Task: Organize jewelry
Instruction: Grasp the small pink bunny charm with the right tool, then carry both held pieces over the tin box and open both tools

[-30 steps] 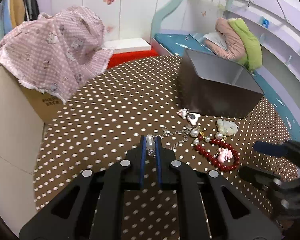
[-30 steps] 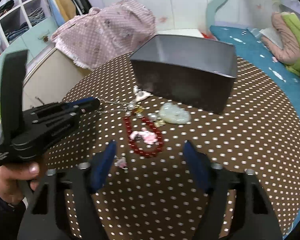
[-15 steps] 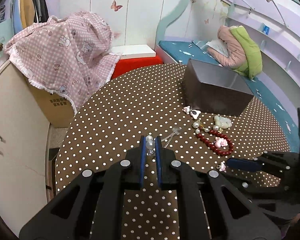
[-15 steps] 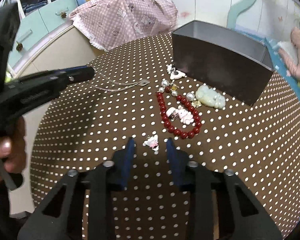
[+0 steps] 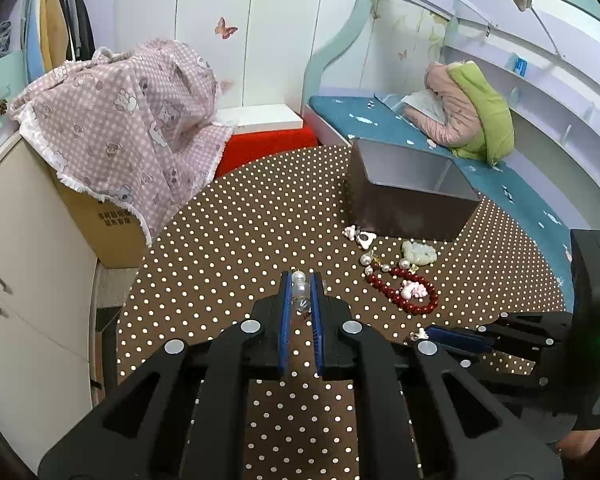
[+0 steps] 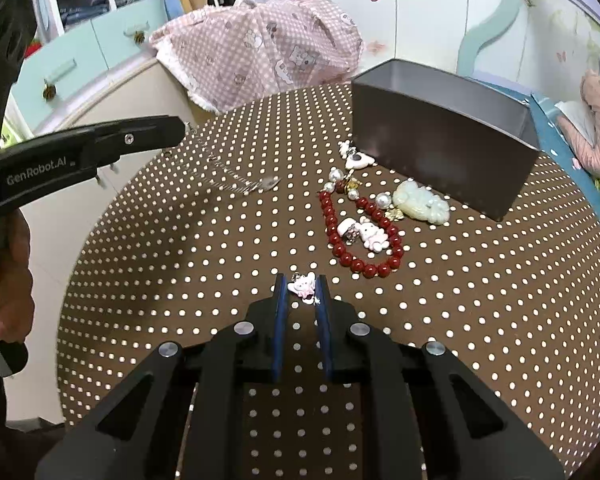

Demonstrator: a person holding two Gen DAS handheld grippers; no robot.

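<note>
Polka-dot table [image 6: 480,300] — box [image 6: 444,140], red bracelet [image 6: 332,220].

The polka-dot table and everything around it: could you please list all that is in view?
Tin box: one, dark grey, open, table's far side.
Bead bracelet: one, red, centre, encircling a pink-white charm.
Jade pendant: one, pale green, beside the box.
Bear charm: one, white, near the box's corner.
Checked cloth: one, pink, over a cardboard box.
Jacket: one, pink-green, on the bench.
Left hand-held gripper: shut on pearl chain.
Right hand-held gripper: closed around bunny charm.
</note>
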